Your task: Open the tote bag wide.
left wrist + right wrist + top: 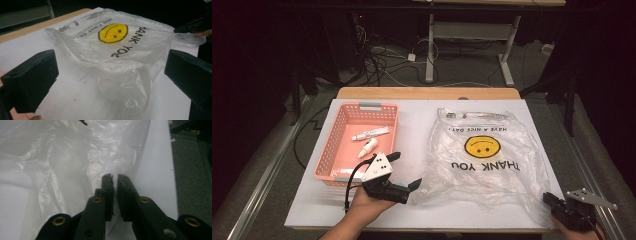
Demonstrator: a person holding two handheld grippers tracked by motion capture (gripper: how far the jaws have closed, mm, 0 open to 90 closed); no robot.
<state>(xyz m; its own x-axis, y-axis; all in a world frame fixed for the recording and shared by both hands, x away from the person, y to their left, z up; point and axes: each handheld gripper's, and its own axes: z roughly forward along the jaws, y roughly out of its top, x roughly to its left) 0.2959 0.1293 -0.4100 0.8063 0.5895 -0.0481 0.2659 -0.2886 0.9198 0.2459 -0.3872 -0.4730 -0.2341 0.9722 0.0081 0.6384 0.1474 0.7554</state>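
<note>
White table [422, 210] | left gripper [404, 171] spread wide, facing bag [484, 160] | right gripper [115, 180] seemingly pinching bag edge

Cables [377, 60] on floor; desk legs [430, 50] behind table [427, 93].

The right tool [548, 198] sat at the high view's bottom corner, its holder's hand cut off by the edge. The bag's [62, 165] print ran off the top of the right gripper view, and "THANK" lost its first letter in the left gripper view. Labels on the tube [370, 133] and small bottle [369, 147] in the basket [328, 150] were too small to read.
</note>
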